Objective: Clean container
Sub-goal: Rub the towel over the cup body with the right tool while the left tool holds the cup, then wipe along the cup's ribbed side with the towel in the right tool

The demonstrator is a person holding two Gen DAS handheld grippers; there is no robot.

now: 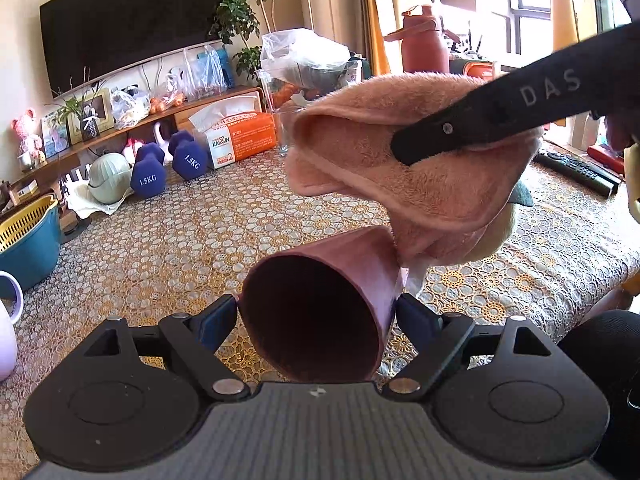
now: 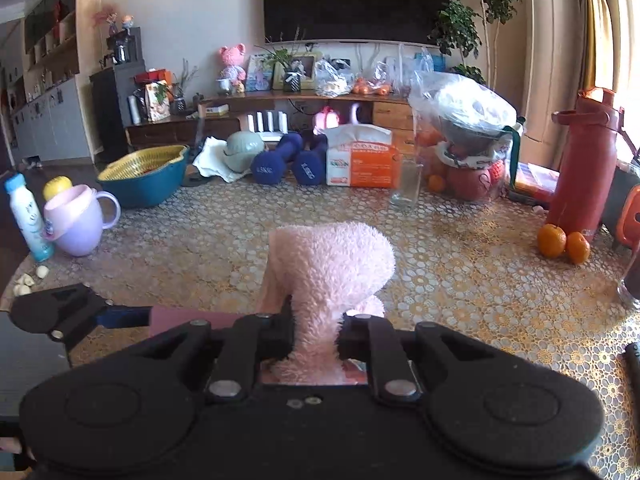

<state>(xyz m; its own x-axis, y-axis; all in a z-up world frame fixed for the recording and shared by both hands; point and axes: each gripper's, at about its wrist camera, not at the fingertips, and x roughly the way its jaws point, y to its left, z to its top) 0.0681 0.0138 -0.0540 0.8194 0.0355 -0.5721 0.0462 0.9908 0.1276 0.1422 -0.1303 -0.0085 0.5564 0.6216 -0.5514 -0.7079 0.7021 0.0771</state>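
- The left gripper (image 1: 318,306) is clamping a pink cup (image 1: 320,304) from both sides, blue pads pressing on its wall, jaws closed on it.
- The cup is lying tilted on its side above the table (image 1: 160,248), its dark open mouth facing back toward the left wrist camera.
- The right gripper (image 2: 316,338) is pinching a fluffy pink cloth (image 2: 332,268), jaws drawn tight on the bunched fabric.
- In the left wrist view the cloth (image 1: 412,176) is hanging just above and behind the cup, its lower folds touching or nearly touching the cup's far end; I cannot tell which.
- A black finger (image 1: 480,124) of the right gripper, lettered "DAS", is crossing over the cloth from the right.
- In the right wrist view the cloth is mushrooming up over the jaws, and a strip of the cup (image 2: 188,318) is showing at lower left, next to a blue pad of the left gripper (image 2: 120,316).
- Across the lace-patterned table: two blue dumbbells (image 1: 168,164), an orange tissue box (image 1: 240,136), an empty glass (image 2: 406,186) standing upright, a lilac mug (image 2: 78,222) at the left and two oranges (image 2: 564,242) beside a red flask (image 2: 586,164) at the right.
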